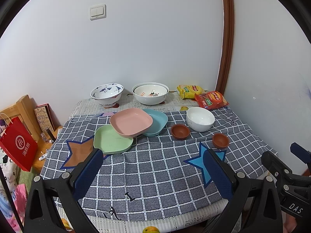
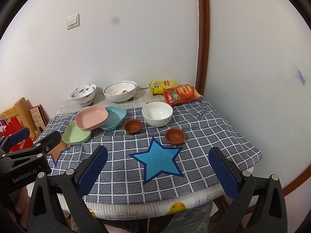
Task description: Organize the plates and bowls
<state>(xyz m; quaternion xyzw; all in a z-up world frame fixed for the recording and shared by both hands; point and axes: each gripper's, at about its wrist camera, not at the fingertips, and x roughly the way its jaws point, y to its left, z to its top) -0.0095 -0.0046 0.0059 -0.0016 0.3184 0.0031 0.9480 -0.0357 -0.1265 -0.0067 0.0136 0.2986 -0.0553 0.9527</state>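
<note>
Both the left gripper (image 1: 155,167) and right gripper (image 2: 158,167) hover wide and empty at six o'clock of the table (image 2: 223,151); sorting apparently unstarted, the next move calls for reaching toward the overlapping plates (image 1: 131,123) at eleven o'clock.

Hovering wide open over the checked tablecloth (image 1: 155,167), nothing gripped yet.

Looking past the left gripper (image 1: 155,155) at the pink plate (image 1: 131,122) sitting on top, overlapping green plate (image 1: 111,140) and blue plate (image 1: 156,122); white bowl (image 1: 200,118) off right.
</note>
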